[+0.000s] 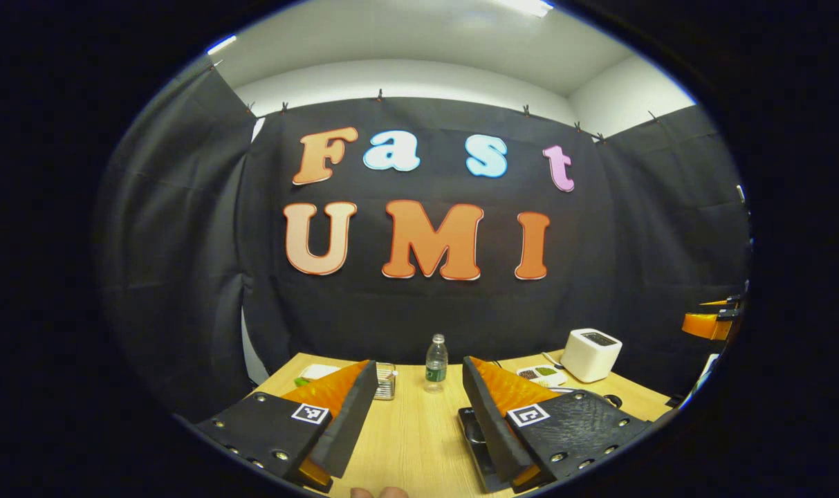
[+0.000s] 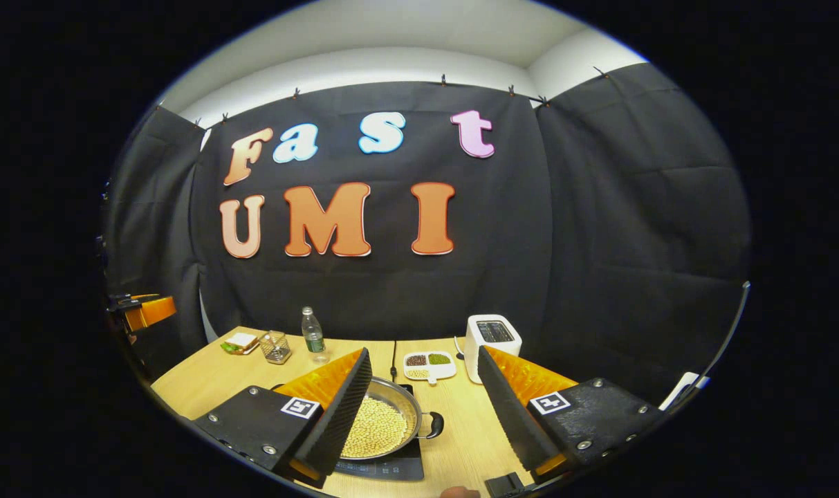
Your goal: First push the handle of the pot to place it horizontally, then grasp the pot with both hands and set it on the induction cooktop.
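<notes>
A steel pot (image 2: 384, 423) full of pale beans sits on the black induction cooktop (image 2: 391, 470), low in the right gripper view. Its small black side handle (image 2: 434, 425) points right. My right gripper (image 2: 425, 358) is open above and in front of the pot, and one of its fingers (image 2: 336, 415) hides the pot's left part. My left gripper (image 1: 419, 366) is also open, over bare tabletop with nothing between its fingers. A dark slab edge (image 1: 473, 432) shows beside its right finger; I cannot tell what it is.
At the back of the wooden table (image 2: 205, 380) stand a water bottle (image 2: 313, 334), a white toaster (image 2: 492, 337), a divided dish of grains (image 2: 429, 365), a small wire holder (image 2: 275, 346) and a plate of food (image 2: 241, 342). A cable (image 2: 393, 356) runs back from the cooktop.
</notes>
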The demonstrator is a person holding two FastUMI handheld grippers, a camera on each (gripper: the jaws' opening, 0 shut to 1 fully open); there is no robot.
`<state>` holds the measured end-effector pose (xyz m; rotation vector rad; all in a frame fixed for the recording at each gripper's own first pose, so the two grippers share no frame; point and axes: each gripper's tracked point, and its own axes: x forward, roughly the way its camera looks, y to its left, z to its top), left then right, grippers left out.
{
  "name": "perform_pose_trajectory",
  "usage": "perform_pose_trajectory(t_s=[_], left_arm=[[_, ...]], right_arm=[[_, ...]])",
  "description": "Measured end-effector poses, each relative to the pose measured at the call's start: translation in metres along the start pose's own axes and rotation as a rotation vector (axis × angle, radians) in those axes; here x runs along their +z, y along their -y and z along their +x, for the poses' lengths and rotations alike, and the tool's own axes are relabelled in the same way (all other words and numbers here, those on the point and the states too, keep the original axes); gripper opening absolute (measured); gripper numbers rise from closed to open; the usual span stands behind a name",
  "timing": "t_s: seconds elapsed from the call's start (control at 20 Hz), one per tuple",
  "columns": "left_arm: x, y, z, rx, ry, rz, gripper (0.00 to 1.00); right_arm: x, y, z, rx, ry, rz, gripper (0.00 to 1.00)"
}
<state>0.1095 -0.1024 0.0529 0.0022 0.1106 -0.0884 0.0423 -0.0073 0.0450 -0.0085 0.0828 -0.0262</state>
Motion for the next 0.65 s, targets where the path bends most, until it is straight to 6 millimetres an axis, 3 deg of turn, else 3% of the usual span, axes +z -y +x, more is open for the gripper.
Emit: perform_pose_trajectory(t_s=[0.2, 0.3, 0.65], left_arm=[[0.029, -0.032, -0.043, 0.044, 0.096, 0.062, 0.78], [0.039, -0.030, -0.061, 0.030, 0.132, 0.065, 0.78], [0.039, -0.035, -0.077, 0.028, 0.137, 0.048, 0.77]], right_arm=[[0.022, -0.011, -0.027, 0.018, 0.054, 0.010, 0.95], [0.028, -0.017, -0.036, 0.031, 0.071, 0.018, 0.95], [0.038, -0.029, -0.050, 0.054, 0.104, 0.019, 0.95]])
